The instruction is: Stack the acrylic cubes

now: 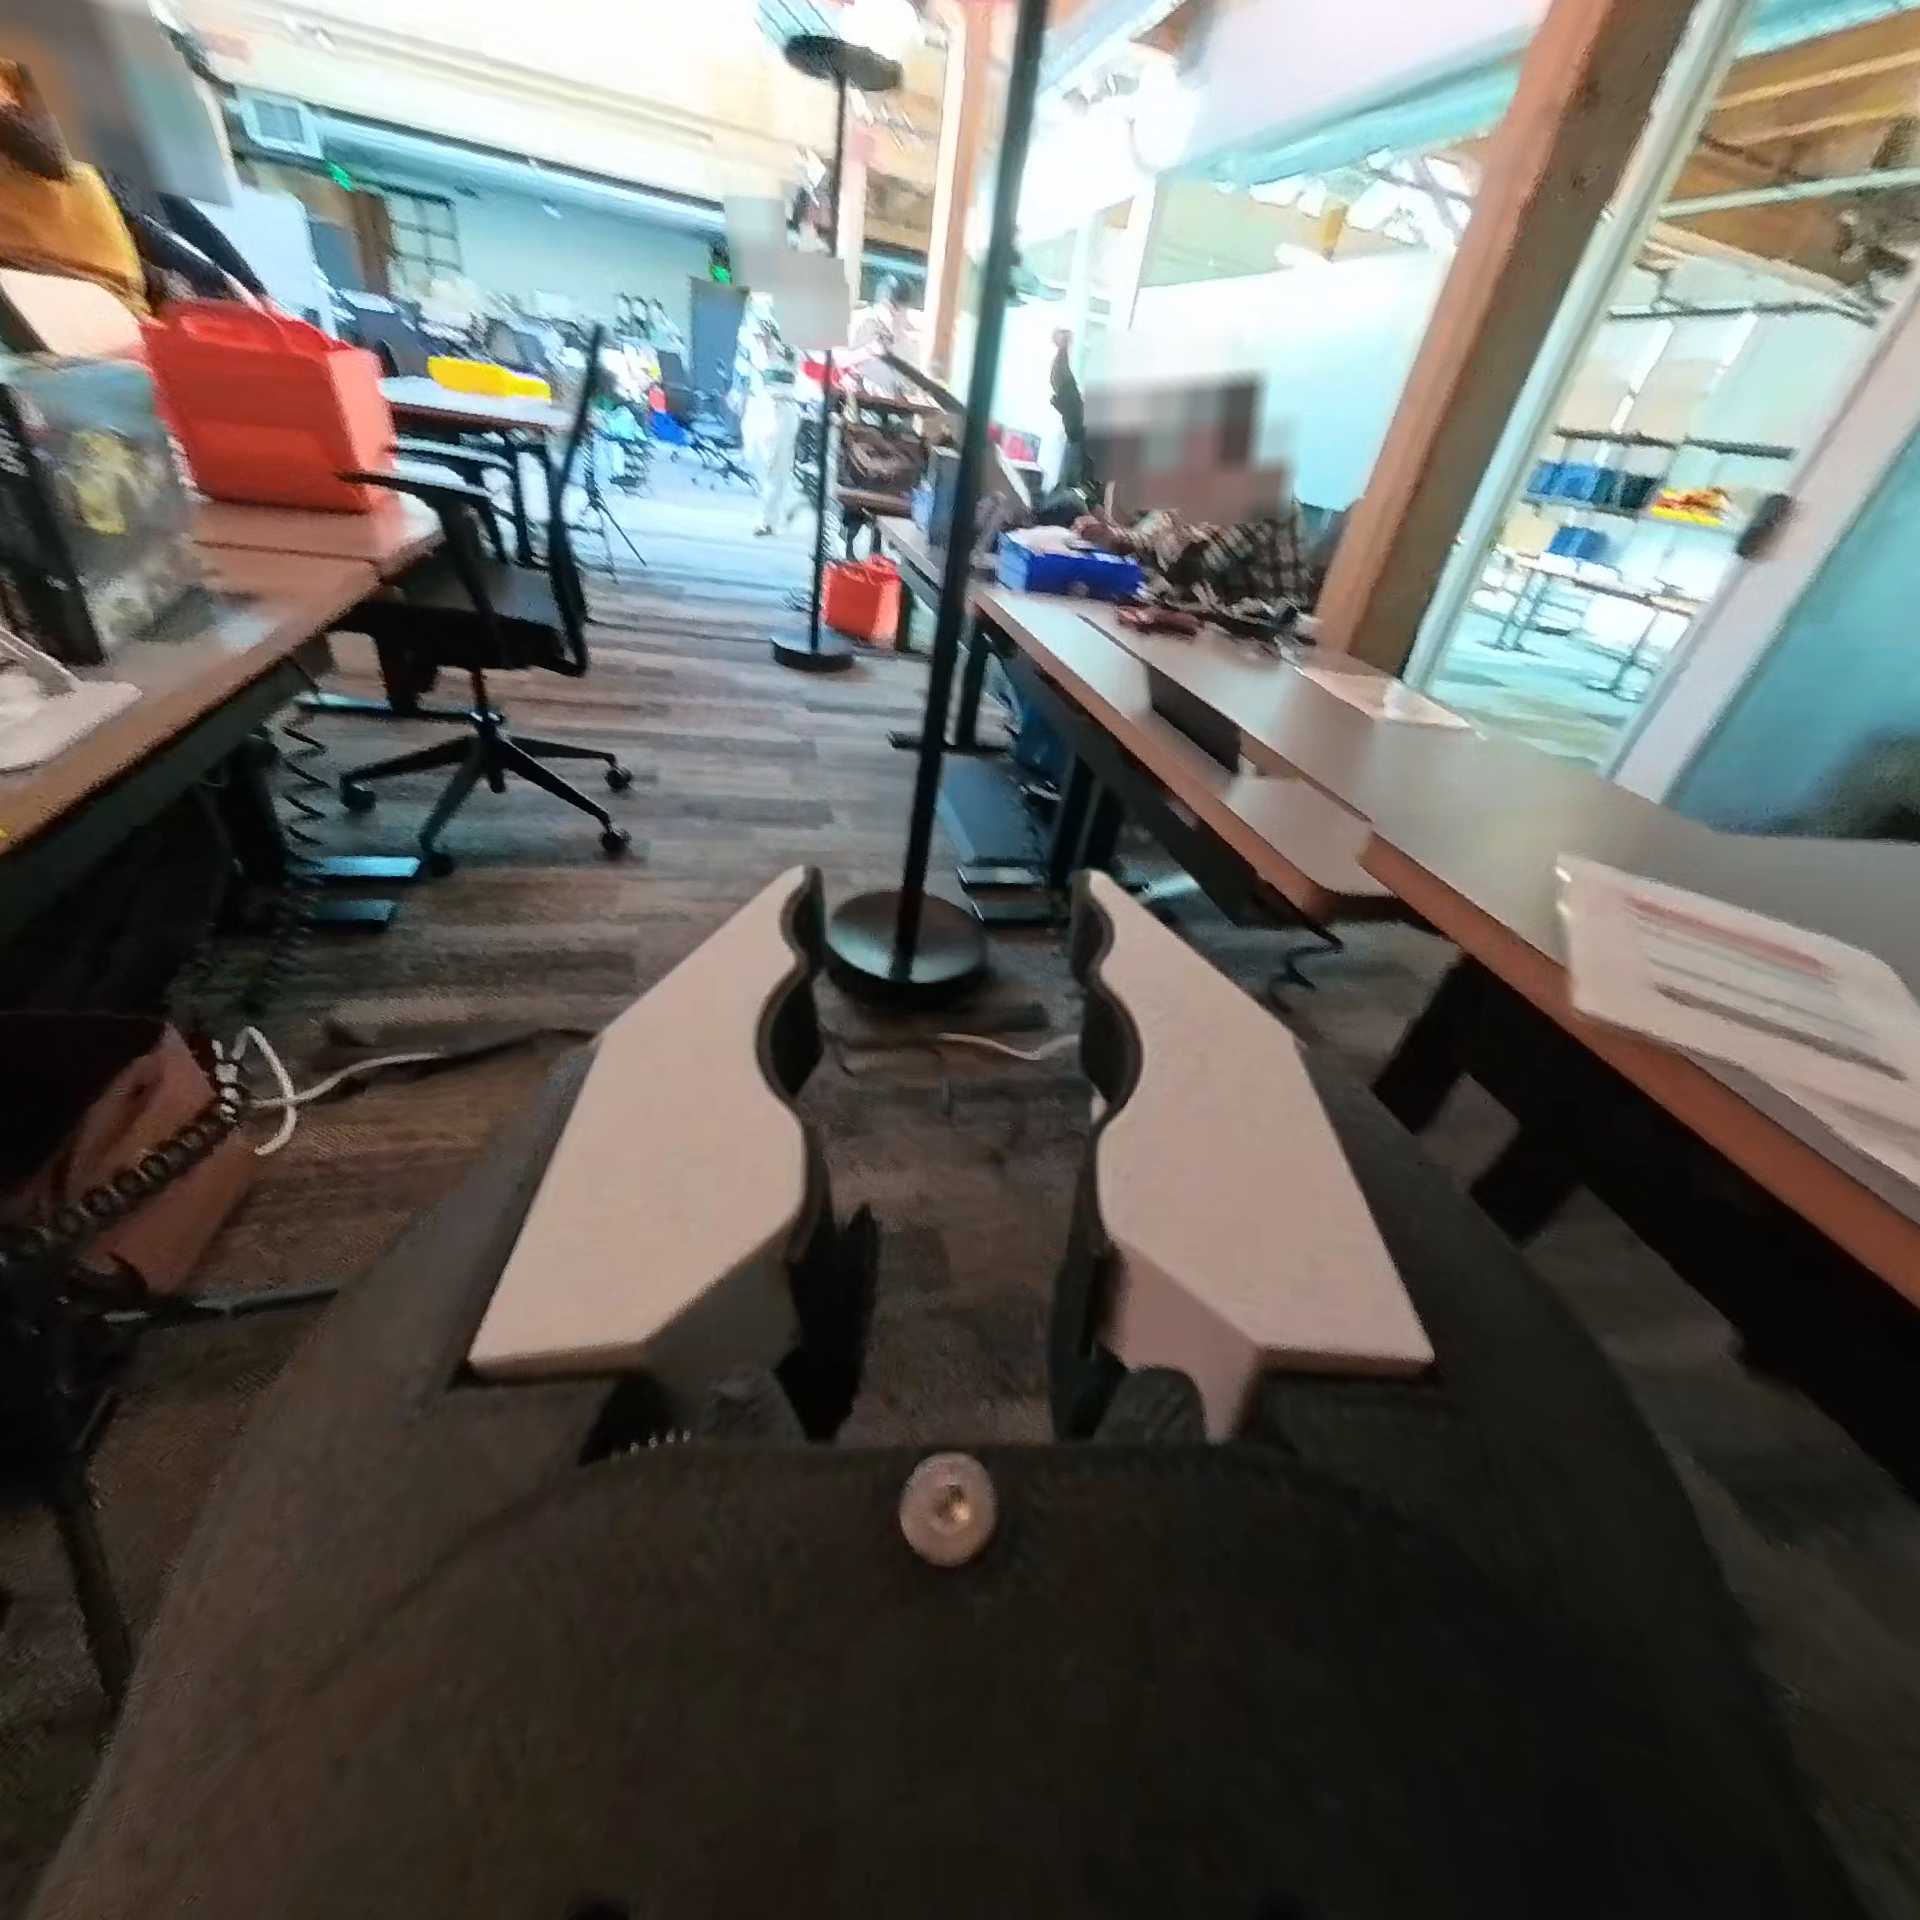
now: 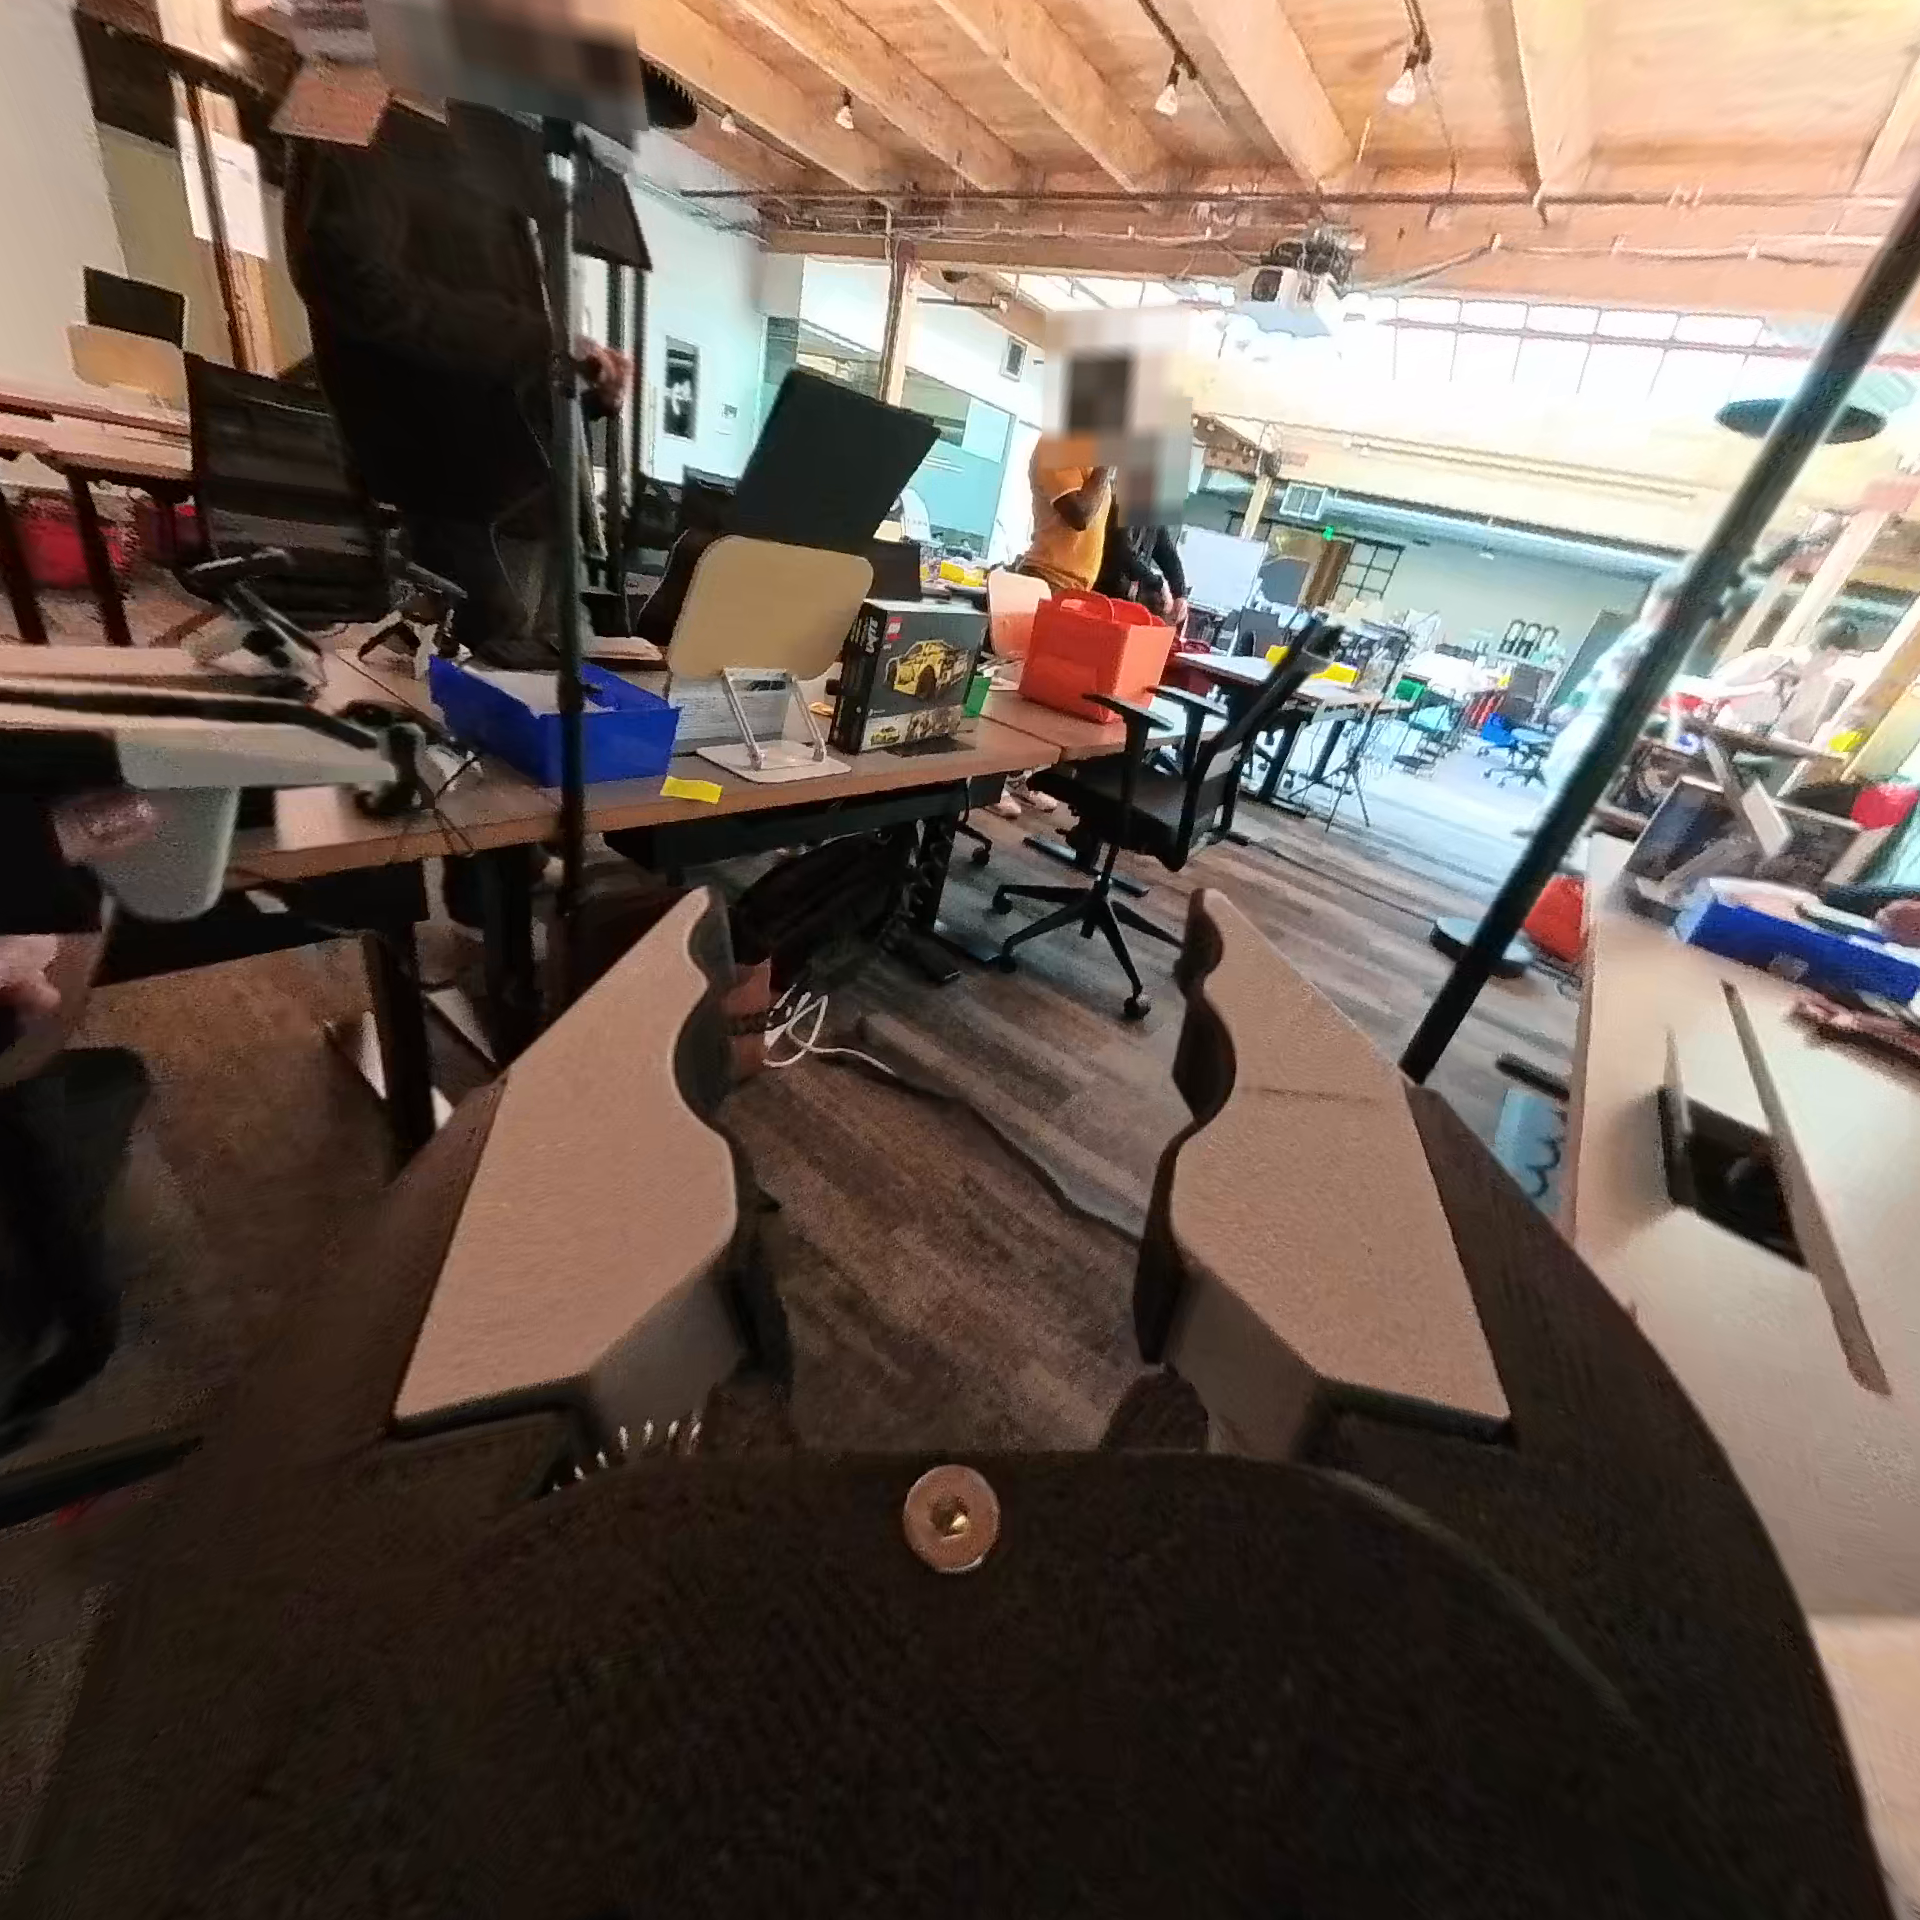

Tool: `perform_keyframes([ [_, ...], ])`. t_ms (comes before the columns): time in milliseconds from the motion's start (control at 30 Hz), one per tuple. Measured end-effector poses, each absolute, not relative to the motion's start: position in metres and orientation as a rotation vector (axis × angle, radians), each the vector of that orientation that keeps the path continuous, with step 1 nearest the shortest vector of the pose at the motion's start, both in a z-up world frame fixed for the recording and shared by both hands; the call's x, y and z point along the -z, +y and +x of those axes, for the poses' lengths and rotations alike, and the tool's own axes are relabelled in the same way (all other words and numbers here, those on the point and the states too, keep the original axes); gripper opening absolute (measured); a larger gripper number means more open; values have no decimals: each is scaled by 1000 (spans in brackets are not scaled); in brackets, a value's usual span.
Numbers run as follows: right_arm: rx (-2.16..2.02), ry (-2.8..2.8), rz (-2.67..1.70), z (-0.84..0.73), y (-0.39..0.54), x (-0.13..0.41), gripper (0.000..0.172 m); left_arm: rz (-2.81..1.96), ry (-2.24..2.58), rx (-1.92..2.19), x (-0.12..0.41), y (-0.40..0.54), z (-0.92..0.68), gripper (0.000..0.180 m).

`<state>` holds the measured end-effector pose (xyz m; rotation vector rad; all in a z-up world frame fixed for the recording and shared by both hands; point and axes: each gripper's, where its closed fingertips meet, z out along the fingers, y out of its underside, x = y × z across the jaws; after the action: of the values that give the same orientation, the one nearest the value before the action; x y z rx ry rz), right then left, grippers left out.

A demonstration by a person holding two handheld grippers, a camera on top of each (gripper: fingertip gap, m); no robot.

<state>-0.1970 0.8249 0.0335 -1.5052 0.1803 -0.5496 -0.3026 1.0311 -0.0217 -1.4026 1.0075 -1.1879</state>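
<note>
Above the wood floor (image 1: 675, 748), between two rows of desks: left tongs (image 1: 945, 914) hanging partly open, gripping nothing, pointing at the round base of a black lamp stand (image 1: 904, 951) well beyond the tips. Right tongs (image 2: 951, 935) gaping wider, also gripping nothing, facing an office chair (image 2: 1132, 810) and a tabletop (image 2: 623, 805) carrying a blue bin (image 2: 551, 717), a boxed car kit (image 2: 909, 675) and an orange bag (image 2: 1091, 655). Neither is touching anything; nothing within reach is singling itself out for handling.
</note>
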Motion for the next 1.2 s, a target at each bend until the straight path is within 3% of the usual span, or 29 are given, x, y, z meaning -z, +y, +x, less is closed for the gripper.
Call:
perform_keyframes([
  [300, 595, 71, -1504, -129, 932, -59, 79, -1373, 831, 1203, -3, 1157, -241, 46],
  [733, 455, 10, -1593, -77, 1021, -23, 60, -1452, 717, 1007, 30, 1228, -239, 45],
  [833, 327, -58, -1614, -81, 1061, -2, 56, -1591, 676, 941, 72, 1236, -251, 45],
  [1000, 15, -51, -1644, -105, 1128, 41, 58, -1903, 723, 788, 196, 1221, -278, 41],
  [1200, -253, -71, -1785, -154, 1162, 151, 53, -2309, 528, 645, 371, 1209, -329, 42],
])
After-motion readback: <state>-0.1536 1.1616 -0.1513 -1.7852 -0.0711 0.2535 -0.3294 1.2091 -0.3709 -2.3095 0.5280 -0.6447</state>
